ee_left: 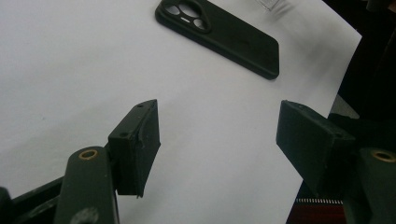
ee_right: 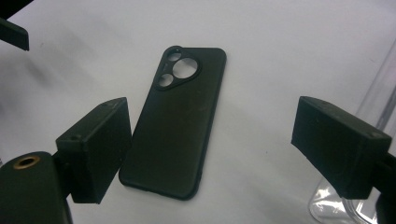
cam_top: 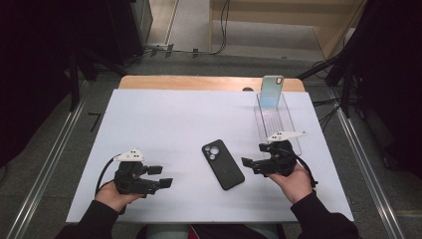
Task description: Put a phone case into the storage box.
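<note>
A black phone case (cam_top: 223, 164) lies flat on the white mat, camera cut-outs up and toward the far side. My left gripper (cam_top: 160, 176) rests low at the near left, jaws open and empty, pointing right toward the case. My right gripper (cam_top: 254, 155) is just right of the case, also open and empty. In the left gripper view the case (ee_left: 224, 32) lies ahead, beyond the open left gripper (ee_left: 219, 116). In the right gripper view the case (ee_right: 182, 126) sits close between and ahead of the spread jaws of the right gripper (ee_right: 212, 112), not touched.
A clear plastic stand (cam_top: 276, 122) sits at the right rear of the mat with a light-coloured phone (cam_top: 271, 90) leaning upright at its far end; its edge (ee_right: 376, 93) is beside my right jaw. The white mat (cam_top: 164, 124) covers a wooden table.
</note>
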A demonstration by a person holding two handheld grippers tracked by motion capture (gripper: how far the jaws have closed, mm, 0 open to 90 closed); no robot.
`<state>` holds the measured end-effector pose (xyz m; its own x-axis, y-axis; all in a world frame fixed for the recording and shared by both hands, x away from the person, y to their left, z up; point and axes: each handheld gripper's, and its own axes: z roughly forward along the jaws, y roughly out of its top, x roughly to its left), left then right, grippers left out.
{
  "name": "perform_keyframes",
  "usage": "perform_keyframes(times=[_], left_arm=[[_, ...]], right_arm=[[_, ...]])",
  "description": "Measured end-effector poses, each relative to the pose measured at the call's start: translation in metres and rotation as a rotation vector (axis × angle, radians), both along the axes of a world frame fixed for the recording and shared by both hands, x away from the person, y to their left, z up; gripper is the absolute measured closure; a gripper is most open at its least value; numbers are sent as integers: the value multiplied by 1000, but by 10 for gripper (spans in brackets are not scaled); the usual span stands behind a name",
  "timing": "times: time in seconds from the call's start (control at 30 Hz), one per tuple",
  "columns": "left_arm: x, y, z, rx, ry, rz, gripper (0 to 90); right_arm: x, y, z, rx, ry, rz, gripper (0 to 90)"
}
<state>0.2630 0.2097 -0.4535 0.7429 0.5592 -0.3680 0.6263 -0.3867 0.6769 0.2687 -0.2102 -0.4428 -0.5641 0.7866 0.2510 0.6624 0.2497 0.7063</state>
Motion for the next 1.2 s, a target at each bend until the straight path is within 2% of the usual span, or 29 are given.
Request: perform_keyframes(times=[0.3, 0.8, 0.93, 1.07, 1.2], left_arm=[[1, 0, 0, -5, 3, -1, 309], [1, 1, 0, -5, 5, 3, 308], [1, 1, 0, -4, 4, 4, 309], [1, 2, 0, -6, 4, 4, 308], [1, 1, 0, -3, 5, 2, 308]], right_arm=[[6, 13, 0, 24, -25, -38, 98], [20, 37, -4, -4, -10, -72, 105], [24, 44, -7, 0, 2, -66, 107], [26, 53, -8, -21, -14, -73, 109], [27, 59, -10, -21, -1, -74, 109]])
